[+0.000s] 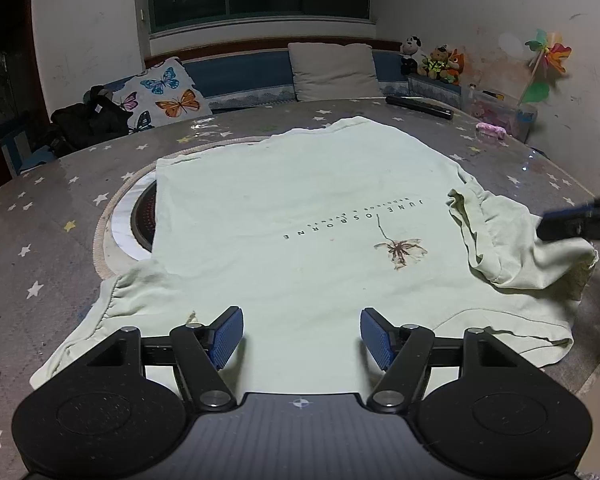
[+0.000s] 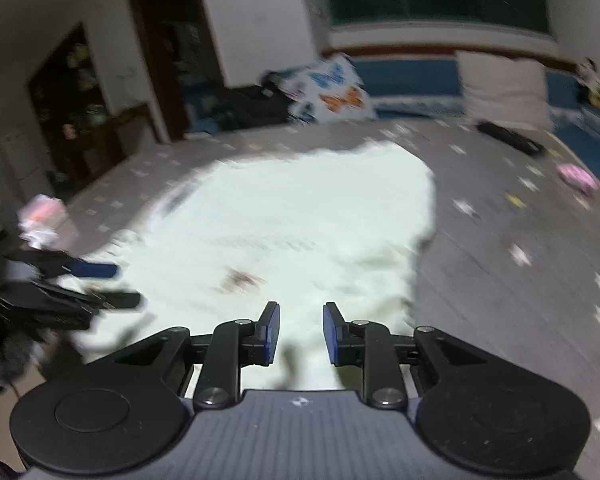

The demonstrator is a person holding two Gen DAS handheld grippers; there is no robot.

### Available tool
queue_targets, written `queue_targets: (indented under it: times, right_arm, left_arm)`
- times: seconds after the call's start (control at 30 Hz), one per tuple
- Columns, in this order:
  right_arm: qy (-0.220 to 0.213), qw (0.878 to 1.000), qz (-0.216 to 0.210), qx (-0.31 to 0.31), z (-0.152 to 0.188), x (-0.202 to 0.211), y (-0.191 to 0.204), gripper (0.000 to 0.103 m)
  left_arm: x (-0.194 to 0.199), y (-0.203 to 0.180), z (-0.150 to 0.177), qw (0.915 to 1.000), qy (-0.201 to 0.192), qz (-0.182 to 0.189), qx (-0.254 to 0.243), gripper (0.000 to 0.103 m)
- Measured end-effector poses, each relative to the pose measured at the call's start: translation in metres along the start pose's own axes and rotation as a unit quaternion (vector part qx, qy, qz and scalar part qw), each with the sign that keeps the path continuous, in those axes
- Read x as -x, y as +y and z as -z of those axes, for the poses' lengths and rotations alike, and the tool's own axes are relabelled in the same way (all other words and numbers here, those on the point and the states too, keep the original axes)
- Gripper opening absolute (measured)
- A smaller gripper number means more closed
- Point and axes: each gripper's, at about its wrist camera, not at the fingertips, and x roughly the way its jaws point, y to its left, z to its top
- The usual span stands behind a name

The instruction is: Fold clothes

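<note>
Item: pale green T-shirt [image 1: 300,216]. It lies spread, print side up, on the star-patterned table cover [image 1: 52,240], draped partly over a round inset [image 1: 140,220] at the table's middle. The near hem sits just under the left gripper. One sleeve [image 1: 512,248] is already turned in over the body and lies rumpled; the other sleeve [image 1: 112,304] lies out flat and gathered near the left gripper.

Left gripper [image 1: 302,338]: jaws spread wide, nothing between them, poised over the near edge of the shirt.

Right gripper [image 2: 301,334]: jaws parted by a narrow gap, no cloth between the pads; its view is blurred. In the left view its tips [image 1: 572,226] appear beside the folded sleeve; contact cannot be told.

Step in hand, as judged: the sleeve fold on the right side looks done, and the left sleeve is due.

Handling notes:
- Pinch the left sleeve at its cuff edge, one layer only.
- Lift low and carry it across towards the print, so the body cloth does not drag off the inset.
- Smooth the bunched right sleeve before the lengthwise fold.
- Thin cotton creeps; release only when it lies flat.

Also present: remote control [image 1: 420,107], far edge, well apart.
</note>
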Motion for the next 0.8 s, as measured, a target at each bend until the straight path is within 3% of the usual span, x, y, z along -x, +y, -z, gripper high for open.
queue_targets:
  times: [0.17, 0.5, 0.67, 0.8]
  right_arm:
    - [0.041, 0.998, 0.047, -0.017, 0.022, -0.004, -0.028, 0.018]
    - [-0.002, 0.999, 0.044, -0.006, -0.002, -0.007, -0.023, 0.019]
    - [0.021, 0.998, 0.054, -0.001, 0.001, -0.034, -0.028, 0.018]
    - [0.012, 0.998, 0.055, 0.015, -0.007, -0.031, -0.022, 0.018]
  left_arm:
    - [-0.002, -0.001, -0.001, 1.0000, 0.003, 0.002, -0.001, 0.068]
    - [-0.002, -0.001, -0.001, 1.0000, 0.006, -0.003, 0.001, 0.069]
    - [0.003, 0.006, -0.001, 0.9999, 0.003, -0.012, 0.011, 0.069]
    - [0.009, 0.017, 0.000, 0.9994, -0.001, -0.024, 0.026, 0.069]
